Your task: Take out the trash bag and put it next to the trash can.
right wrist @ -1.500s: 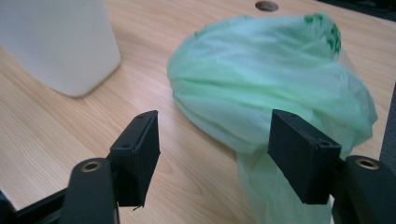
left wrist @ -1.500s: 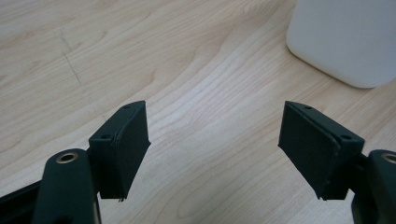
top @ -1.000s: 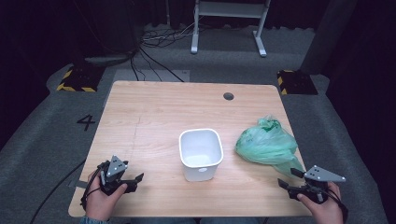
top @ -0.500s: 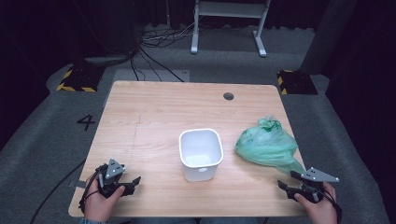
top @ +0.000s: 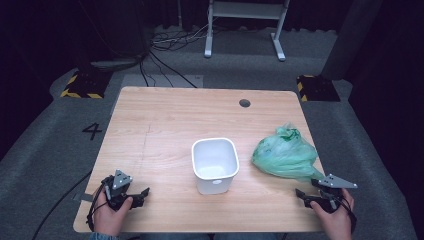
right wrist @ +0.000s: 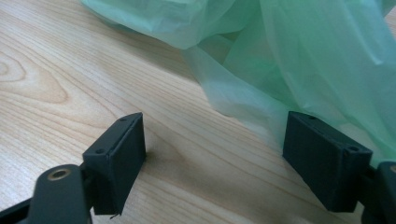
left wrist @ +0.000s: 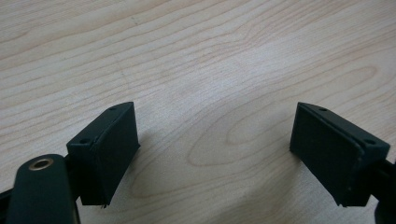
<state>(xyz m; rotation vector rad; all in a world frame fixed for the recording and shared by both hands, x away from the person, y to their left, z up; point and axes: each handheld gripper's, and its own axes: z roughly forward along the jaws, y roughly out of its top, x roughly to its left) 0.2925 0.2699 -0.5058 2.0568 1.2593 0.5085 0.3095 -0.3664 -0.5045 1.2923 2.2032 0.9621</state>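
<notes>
A white plastic bin (top: 215, 162) stands upright and empty in the middle of the wooden table (top: 175, 115). To its right lies a crumpled green plastic bag (top: 285, 155). My right gripper (top: 306, 197) rests low at the front right corner; its jaws have just been opening and stand open with nothing between them. In the right gripper view the bag (right wrist: 303, 56) lies just beyond my right gripper (right wrist: 215, 126), its thin edge close to one jaw. My left gripper (top: 141, 196) sits at the front left, open over bare wood, and my left gripper (left wrist: 215, 121) holds nothing.
A round cable hole (top: 244, 103) is near the table's far edge. Beyond the table are a white metal stand (top: 245, 27), floor cables and yellow-black striped blocks (top: 80, 85). A "4" (top: 92, 131) is marked on the floor at left.
My right gripper has sunk slightly toward the table and its jaws have spread. The left gripper has stayed almost where it was.
</notes>
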